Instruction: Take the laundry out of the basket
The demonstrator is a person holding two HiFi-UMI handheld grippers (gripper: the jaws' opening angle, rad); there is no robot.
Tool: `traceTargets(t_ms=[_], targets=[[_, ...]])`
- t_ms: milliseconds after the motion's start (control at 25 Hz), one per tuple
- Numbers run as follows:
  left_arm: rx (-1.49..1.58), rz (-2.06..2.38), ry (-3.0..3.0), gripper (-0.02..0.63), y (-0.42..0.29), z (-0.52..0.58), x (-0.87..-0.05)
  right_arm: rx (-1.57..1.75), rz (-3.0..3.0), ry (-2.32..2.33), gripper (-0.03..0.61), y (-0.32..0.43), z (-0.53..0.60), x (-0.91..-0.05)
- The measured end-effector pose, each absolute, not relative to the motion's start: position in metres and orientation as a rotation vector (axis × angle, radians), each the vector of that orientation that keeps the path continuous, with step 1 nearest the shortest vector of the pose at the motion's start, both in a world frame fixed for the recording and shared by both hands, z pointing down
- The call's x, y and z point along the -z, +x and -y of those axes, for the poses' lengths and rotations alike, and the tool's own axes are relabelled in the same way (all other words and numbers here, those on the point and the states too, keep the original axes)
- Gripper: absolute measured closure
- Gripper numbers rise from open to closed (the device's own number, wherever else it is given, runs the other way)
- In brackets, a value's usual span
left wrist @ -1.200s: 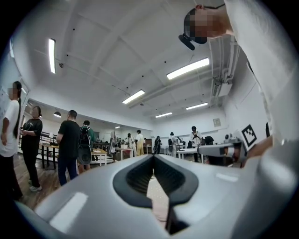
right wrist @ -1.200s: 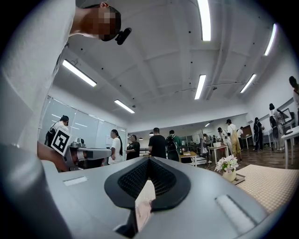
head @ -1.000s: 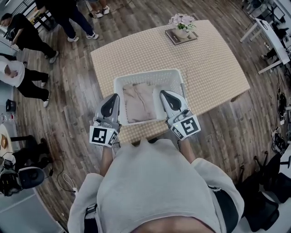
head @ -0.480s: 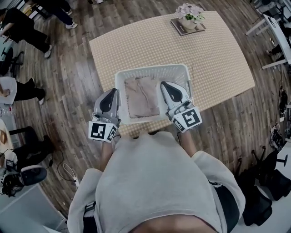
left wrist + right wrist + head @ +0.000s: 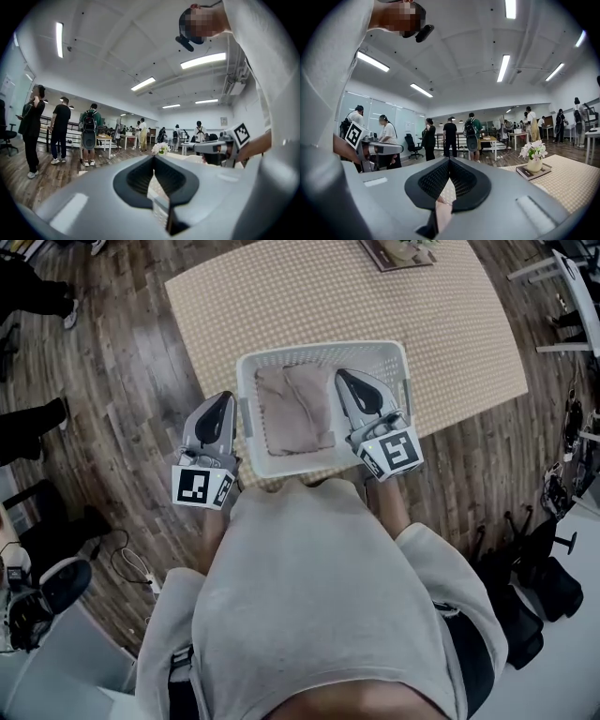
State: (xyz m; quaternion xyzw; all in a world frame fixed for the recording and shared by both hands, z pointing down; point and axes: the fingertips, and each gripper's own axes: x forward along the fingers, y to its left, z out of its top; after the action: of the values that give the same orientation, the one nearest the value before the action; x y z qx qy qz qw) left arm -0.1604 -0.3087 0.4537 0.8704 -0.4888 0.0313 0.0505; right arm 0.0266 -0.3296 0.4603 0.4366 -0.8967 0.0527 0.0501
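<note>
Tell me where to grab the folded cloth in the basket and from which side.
Come from above, I'd say: the basket walls close off every side. The folded cloth lies flat on the basket floor, so pinch its near edge, where a bare strip of floor before the wall seems to leave room to slide one jaw under.

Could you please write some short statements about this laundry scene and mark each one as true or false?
1. The folded cloth lies inside the white basket. True.
2. The basket stands on the floor. False: it stands on the table.
3. The left tool is inside the basket. False: it is outside, beside the basket's left wall.
4. The right tool has its jaws together. True.
5. A vase of flowers stands on a book. True.
</note>
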Motion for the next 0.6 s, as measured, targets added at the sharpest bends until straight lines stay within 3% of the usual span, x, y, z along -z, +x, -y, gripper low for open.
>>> traceTargets(t_ms=[600], targets=[[-0.108, 1.412, 2.546, 0.603, -0.18, 0.355, -0.506, -0.354, 2.579, 1.219, 0.578, 0.002, 0.357, -0.543]])
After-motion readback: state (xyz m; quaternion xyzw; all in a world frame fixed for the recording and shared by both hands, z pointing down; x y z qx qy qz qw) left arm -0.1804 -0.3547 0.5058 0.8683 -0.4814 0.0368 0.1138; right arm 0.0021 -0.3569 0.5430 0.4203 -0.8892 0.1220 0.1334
